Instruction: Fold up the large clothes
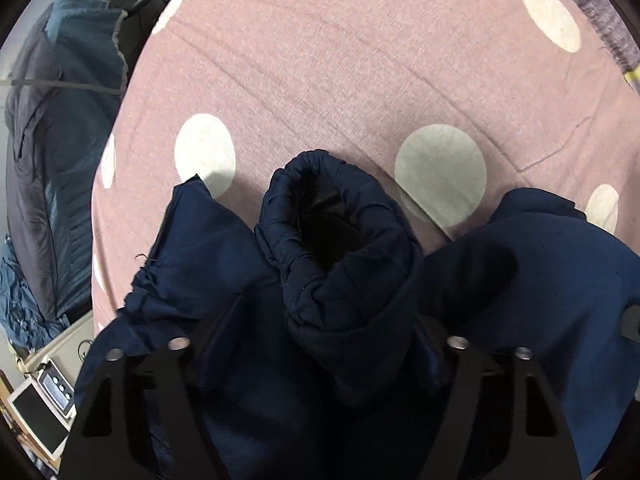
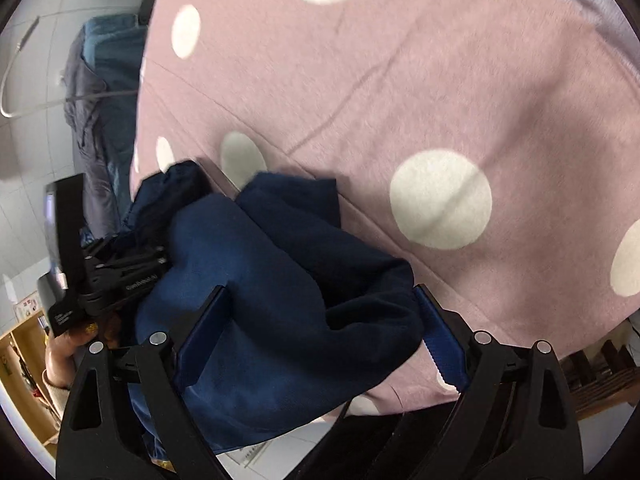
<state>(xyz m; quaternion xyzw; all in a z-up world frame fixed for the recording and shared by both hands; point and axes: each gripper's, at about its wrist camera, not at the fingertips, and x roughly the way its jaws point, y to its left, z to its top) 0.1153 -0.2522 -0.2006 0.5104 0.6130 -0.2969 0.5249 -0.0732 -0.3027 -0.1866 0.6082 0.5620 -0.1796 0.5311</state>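
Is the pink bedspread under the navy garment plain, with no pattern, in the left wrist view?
No, the pink bedspread is printed with large white polka dots, several lying around the navy garment.
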